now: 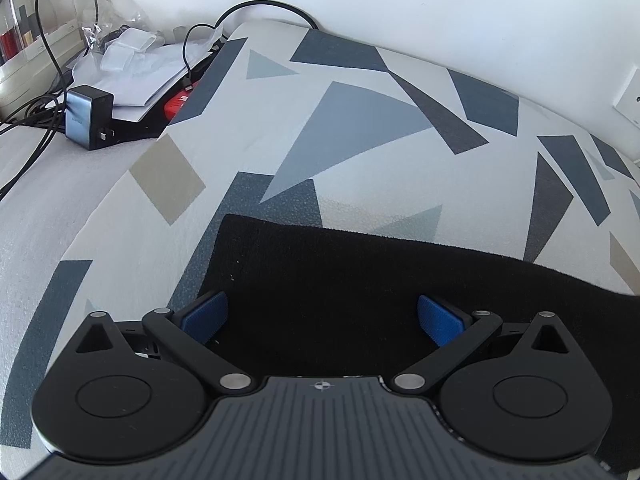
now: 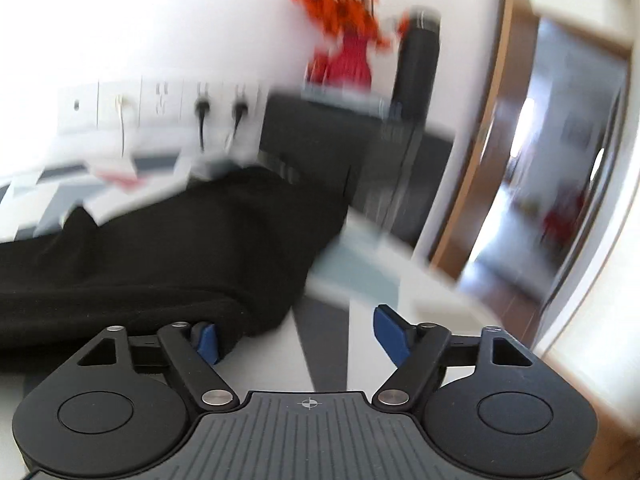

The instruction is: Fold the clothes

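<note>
Now my left gripper (image 1: 322,318) hangs over the black garment (image 1: 360,280), jaws wide, nothing between them. That garment lies flat on the patterned cloth (image 1: 360,128). My right gripper (image 2: 296,334) is spread wide too, its left finger (image 2: 206,340) at the garment's (image 2: 160,248) folded edge.

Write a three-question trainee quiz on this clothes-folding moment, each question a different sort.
1. True or false: the left hand-held gripper is shut on the black garment.
2. The patterned cloth under the garment shows: A) stripes B) triangles and angular patches C) dots.
3. Fill in: the red vase holds ____ flowers.

Key:
1. False: its jaws stand open above the garment.
2. B.
3. Orange.
</note>
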Motion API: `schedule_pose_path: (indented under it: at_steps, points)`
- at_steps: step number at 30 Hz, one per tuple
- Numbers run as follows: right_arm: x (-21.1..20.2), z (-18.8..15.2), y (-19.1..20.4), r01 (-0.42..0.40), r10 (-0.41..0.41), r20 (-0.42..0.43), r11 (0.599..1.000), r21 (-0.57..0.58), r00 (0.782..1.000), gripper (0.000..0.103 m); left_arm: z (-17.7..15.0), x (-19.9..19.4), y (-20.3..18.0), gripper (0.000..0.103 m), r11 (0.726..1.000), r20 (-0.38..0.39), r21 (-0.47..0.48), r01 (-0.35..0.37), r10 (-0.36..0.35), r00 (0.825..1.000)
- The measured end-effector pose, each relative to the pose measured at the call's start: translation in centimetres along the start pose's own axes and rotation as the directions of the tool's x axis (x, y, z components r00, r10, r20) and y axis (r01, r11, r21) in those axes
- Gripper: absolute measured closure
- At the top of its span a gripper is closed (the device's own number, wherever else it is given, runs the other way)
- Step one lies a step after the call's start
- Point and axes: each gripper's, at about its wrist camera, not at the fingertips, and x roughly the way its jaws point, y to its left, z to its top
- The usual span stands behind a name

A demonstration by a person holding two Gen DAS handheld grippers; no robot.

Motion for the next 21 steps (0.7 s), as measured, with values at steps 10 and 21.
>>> schedule_pose_path:
  at_steps: [10,21]
  points:
    - [-2.0,-2.4,-0.1,-0.111,0.112,-0.003,0.98,-0.163,0.994,0.009,0.0,0.0,-0.2,0.0,1.0,0.001,-0.016,-0.017,0.017,1.0]
    - [-3.0,-0.3,-1.7,-0.316,0.31,-0.073,0.884,-0.345,0.948,0.001,-0.1,0.1,-0.4,0.0,0.999,0.008,-0.027,-0.032,0.033,0.999]
